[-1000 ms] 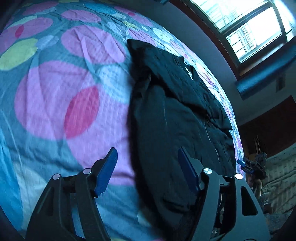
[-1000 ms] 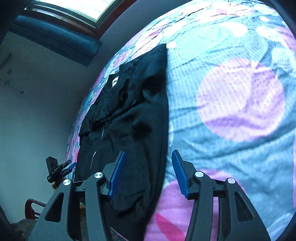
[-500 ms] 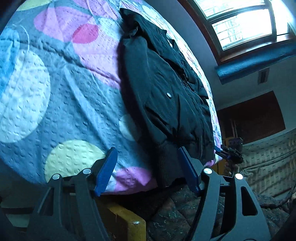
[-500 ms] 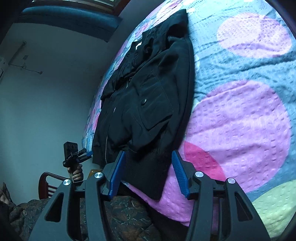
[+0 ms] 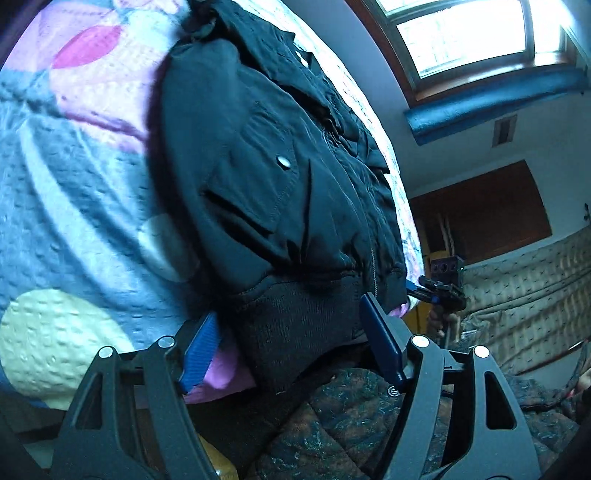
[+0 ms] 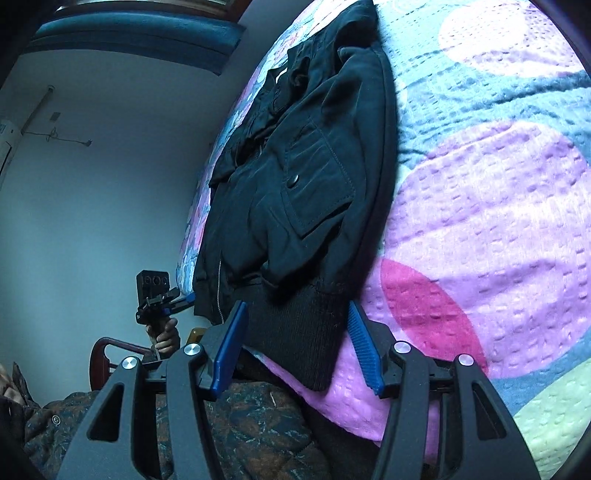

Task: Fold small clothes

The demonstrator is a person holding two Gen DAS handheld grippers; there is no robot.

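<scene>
Both grippers have dropped back from over the bedspread to its near edge; a second ago the hem sat well ahead of the fingers, now it sits between them.

Left gripper (image 5: pixel 290 345): fingers spread wide, nothing clamped. Ribbed hem (image 5: pixel 295 314) of the black jacket (image 5: pixel 258 155) hangs in the gap; can't tell if either pad touches the knit.

Right gripper (image 6: pixel 297 345): same state, fingers wide apart, nothing held. Ribbed hem (image 6: pixel 295 325) is between them, draping off the near edge of the bedspread (image 6: pixel 498 221).

Key relation: black jacket (image 6: pixel 314 177) lies straight ahead of both grippers, long axis running away from the near edge toward the far edge, collar end farthest, hem nearest. Each gripper is at its own hem corner, so neither is clearly closer. Pocket snap faces up in both views.

Judgement: next step is pinching the hem at both corners, then carrying it toward the collar. The knit overhangs the edge, so a pinch looks workable without catching bedspread (image 5: pixel 74 221). Risk: uneven grip skews the fold.

Beyond that: a window (image 5: pixel 461 33) on the left view's far wall.
</scene>
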